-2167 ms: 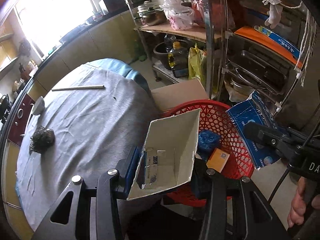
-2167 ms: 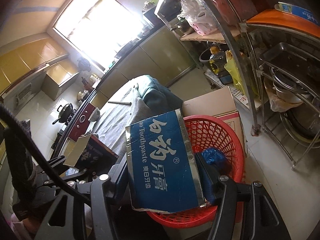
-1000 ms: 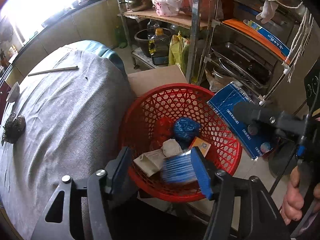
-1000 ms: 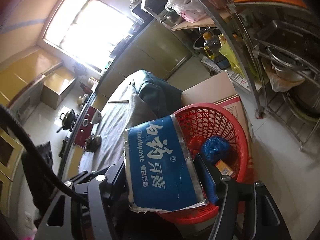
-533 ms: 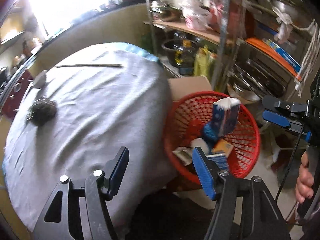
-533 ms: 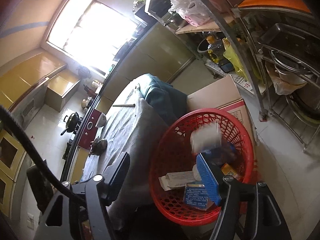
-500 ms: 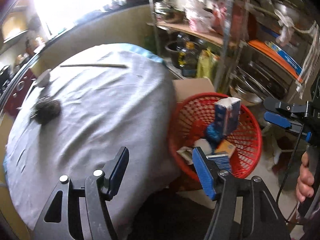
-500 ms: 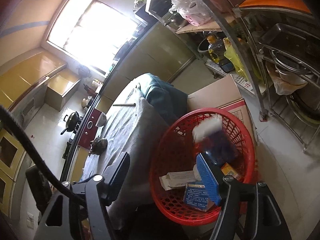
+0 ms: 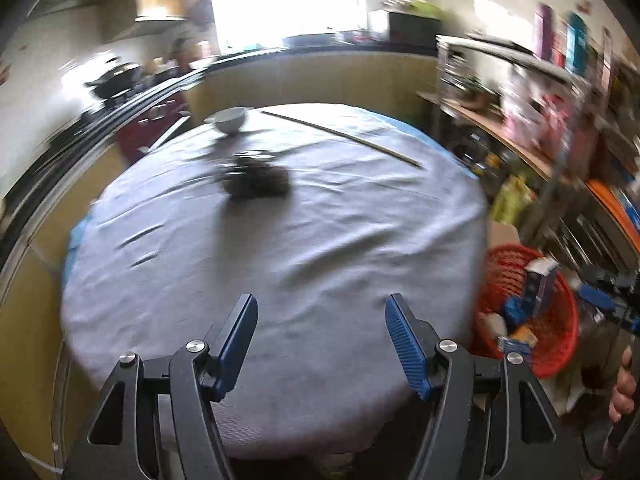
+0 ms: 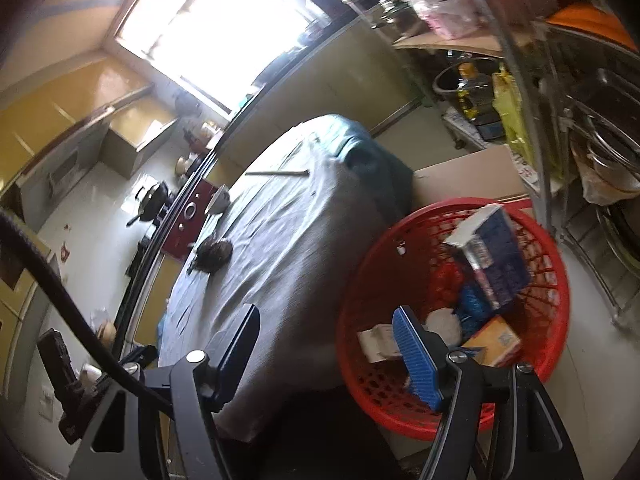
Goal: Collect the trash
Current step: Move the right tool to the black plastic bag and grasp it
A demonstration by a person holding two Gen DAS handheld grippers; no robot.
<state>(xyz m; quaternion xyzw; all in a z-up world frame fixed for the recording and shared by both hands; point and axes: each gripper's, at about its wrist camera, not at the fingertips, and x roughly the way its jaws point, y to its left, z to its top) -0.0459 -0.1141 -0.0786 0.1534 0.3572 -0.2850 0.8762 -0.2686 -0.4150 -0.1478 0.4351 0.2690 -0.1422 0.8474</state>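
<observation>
Both grippers stand wide and empty. Ahead of the left gripper point(image 9: 321, 332), toward the counter's point(image 9: 360, 248) far left edge, lies a dark crumpled clump point(image 9: 256, 178), likely the next trash, nearer this hand. Right gripper point(image 10: 326, 344) hovers over the red basket point(image 10: 560, 344) off the counter's right edge, toothpaste box point(image 10: 494, 258) inside.

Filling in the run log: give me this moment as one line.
left gripper: open, empty, over table | right gripper: open, empty | toothpaste box: in red basket | dark clump: on table
</observation>
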